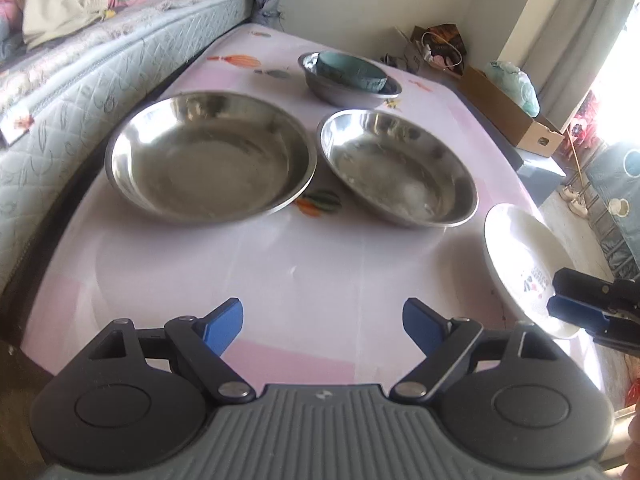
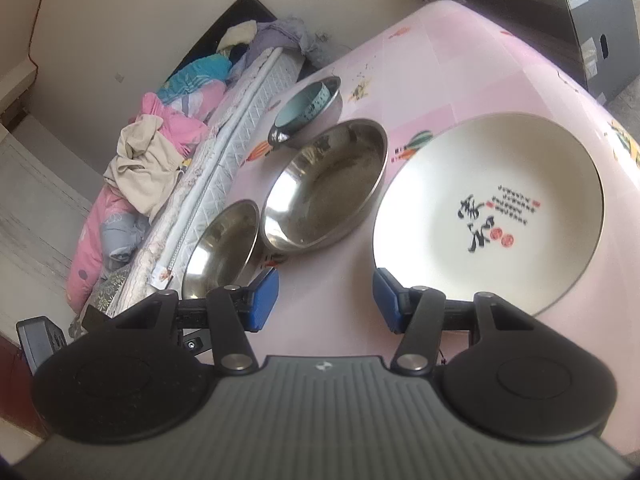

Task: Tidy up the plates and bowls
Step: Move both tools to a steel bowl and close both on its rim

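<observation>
Approach step: left gripper (image 1: 322, 326) and right gripper (image 2: 326, 300), both spread and empty, next require closure on the white plate (image 2: 488, 208) rim.

Bare pink tabletop (image 1: 320, 264) lies open before two steel dishes (image 1: 210, 158) standing side by side.

Two wide, shallow steel plates (image 1: 210, 160) (image 1: 398, 168) upright side by side, rims almost touching. Behind them, small steel bowl (image 1: 348, 92) with teal ceramic bowl (image 1: 352, 70) nested tilted inside. White ceramic plate (image 2: 488, 208), black calligraphy and red seals at centre, flat near tabletop (image 1: 320, 264) edge.
</observation>
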